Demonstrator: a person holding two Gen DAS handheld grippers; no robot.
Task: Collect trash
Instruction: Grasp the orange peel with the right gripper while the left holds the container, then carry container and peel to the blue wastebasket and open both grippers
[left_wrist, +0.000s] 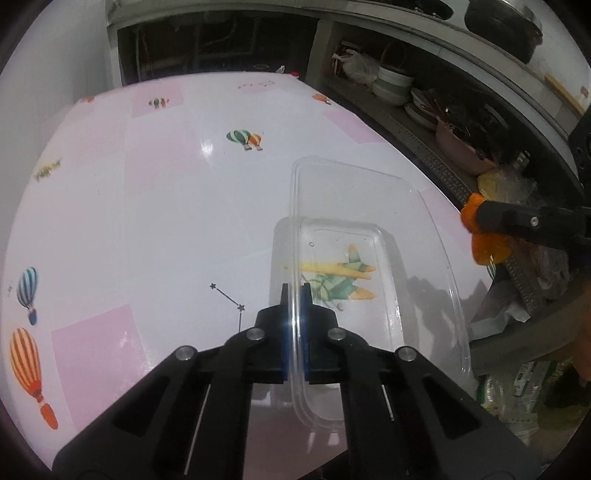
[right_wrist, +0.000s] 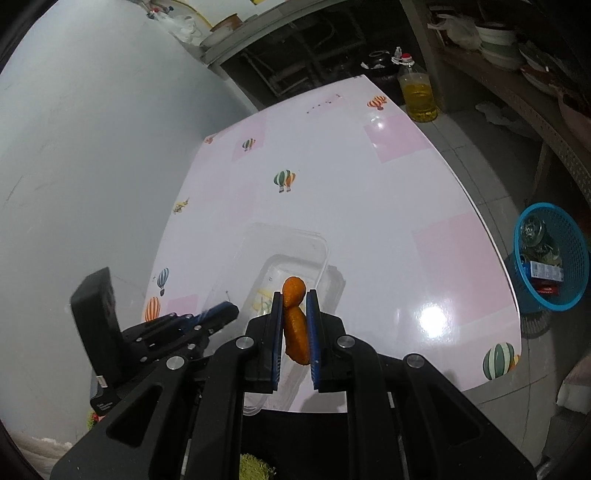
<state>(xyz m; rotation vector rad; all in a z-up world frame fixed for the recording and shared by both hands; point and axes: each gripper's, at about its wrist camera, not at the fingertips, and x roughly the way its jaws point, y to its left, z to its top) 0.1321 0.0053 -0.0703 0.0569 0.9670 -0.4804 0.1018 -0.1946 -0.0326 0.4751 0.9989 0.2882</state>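
Note:
A clear plastic container (left_wrist: 369, 236) lies on the pink and white table (left_wrist: 147, 192). My left gripper (left_wrist: 295, 291) is shut on its near left rim, which stands thin between the blue pads. At the right edge of the left wrist view, my right gripper (left_wrist: 484, 221) carries a piece of orange peel (left_wrist: 491, 249) past the table's edge. In the right wrist view the right gripper (right_wrist: 294, 293) is shut on that orange peel (right_wrist: 293, 325), above the container (right_wrist: 291, 251). The left gripper (right_wrist: 227, 309) shows at the container's left side.
A blue mesh basket (right_wrist: 550, 258) with wrappers in it stands on the floor to the right of the table (right_wrist: 388, 192). A bottle of yellow oil (right_wrist: 419, 92) stands beyond the far corner. Shelves with bowls and dishes (left_wrist: 395, 85) run along the right. A white wall is at the left.

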